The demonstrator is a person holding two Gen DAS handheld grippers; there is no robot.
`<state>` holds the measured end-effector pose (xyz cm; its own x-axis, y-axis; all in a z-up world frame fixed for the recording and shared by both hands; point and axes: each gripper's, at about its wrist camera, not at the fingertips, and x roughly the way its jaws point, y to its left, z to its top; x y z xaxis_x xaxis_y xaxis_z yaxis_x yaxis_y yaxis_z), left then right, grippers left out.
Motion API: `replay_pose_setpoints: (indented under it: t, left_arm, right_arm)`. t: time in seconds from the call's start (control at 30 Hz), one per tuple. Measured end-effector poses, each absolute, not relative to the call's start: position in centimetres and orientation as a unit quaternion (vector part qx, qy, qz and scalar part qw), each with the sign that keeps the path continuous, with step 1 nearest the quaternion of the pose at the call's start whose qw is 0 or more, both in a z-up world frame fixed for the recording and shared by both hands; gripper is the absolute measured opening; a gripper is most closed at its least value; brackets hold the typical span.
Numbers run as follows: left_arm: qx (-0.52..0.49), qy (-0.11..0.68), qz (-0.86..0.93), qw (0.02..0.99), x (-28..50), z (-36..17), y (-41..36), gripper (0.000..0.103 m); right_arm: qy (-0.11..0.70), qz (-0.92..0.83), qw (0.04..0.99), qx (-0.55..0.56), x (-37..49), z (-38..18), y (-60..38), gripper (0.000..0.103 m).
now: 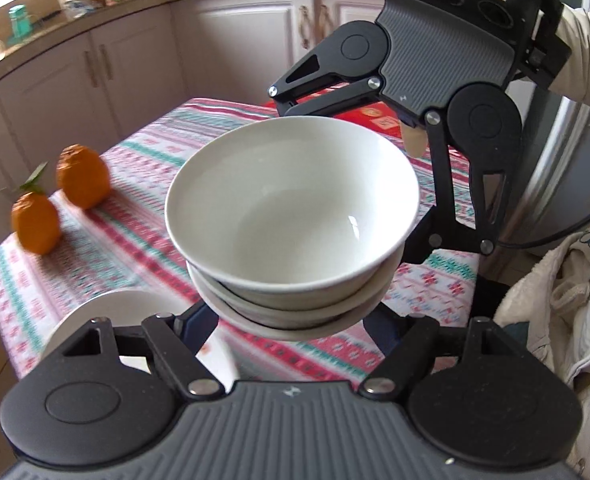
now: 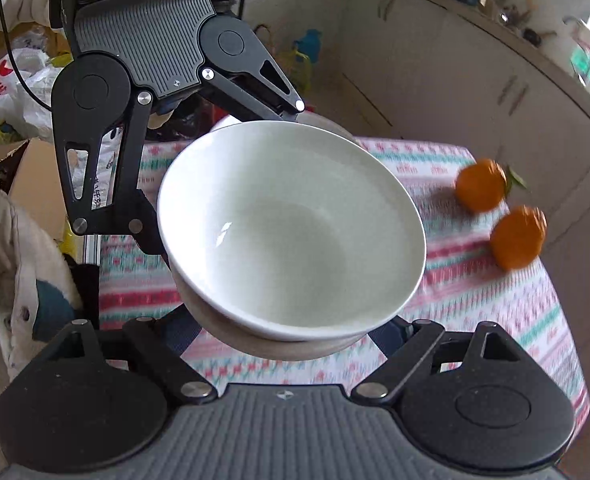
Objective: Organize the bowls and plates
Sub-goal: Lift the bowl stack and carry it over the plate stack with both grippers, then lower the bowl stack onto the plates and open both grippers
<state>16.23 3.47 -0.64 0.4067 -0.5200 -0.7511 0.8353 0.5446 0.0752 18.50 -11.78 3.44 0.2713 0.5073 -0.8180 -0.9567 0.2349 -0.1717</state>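
A stack of white bowls [image 1: 295, 216] hangs in the air above the table, held from two opposite sides. My left gripper [image 1: 291, 322] grips the stack's near lower edge, its fingertips hidden under the bowls. My right gripper [image 1: 379, 184] comes in from the far side and closes on the opposite edge. In the right wrist view the same bowl stack [image 2: 291, 232] fills the centre, with my right gripper [image 2: 295, 336] under its near edge and the left gripper [image 2: 199, 176] across it. A white plate [image 1: 107, 316] lies on the table below left.
Two oranges [image 1: 59, 196] sit on the patterned tablecloth [image 1: 143, 168]; they also show in the right wrist view [image 2: 499, 216]. Kitchen cabinets [image 1: 95, 68] stand behind. A white coat [image 1: 555, 292] and bags [image 2: 11, 92] lie beside the table.
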Motion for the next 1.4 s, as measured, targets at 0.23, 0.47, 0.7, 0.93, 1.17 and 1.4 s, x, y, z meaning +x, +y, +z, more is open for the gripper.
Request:
replay_pose_setpoints:
  t: [0.23,0.47,0.7,0.93,1.17,1.4]
  left_arm:
    - [0.220,0.354,-0.359,0.835,17.3,-0.1,7.5,0.078]
    - [0.215,0.374,-0.310,0.847,18.9,-1.4,10.7,0.078]
    - [0.208,0.393,-0.298,0.844,19.9,-2.6,12.0,0.078]
    - [0.200,0.398,-0.295,0.845,20.1,-3.0,12.5,0.078]
    - [0.201,0.382,-0.289,0.854,19.6,-3.1,12.7,0.079]
    - [0.209,0.360,-0.253,0.873,17.8,-2.8,12.5,0.090]
  right_arm:
    - [0.288,0.547,0.692,-0.372,21.0,3.7,-6.5,0.091]
    - [0.289,0.573,0.671,-0.372,24.3,1.8,-2.0,0.091]
    - [0.304,0.580,0.663,-0.362,25.6,0.3,-0.5,0.091]
    - [0.316,0.583,0.662,-0.350,26.2,0.0,-0.3,0.091]
    - [0.332,0.580,0.667,-0.329,27.1,-0.6,-0.2,0.091]
    - [0.322,0.569,0.681,-0.330,26.1,0.0,-1.2,0.100]
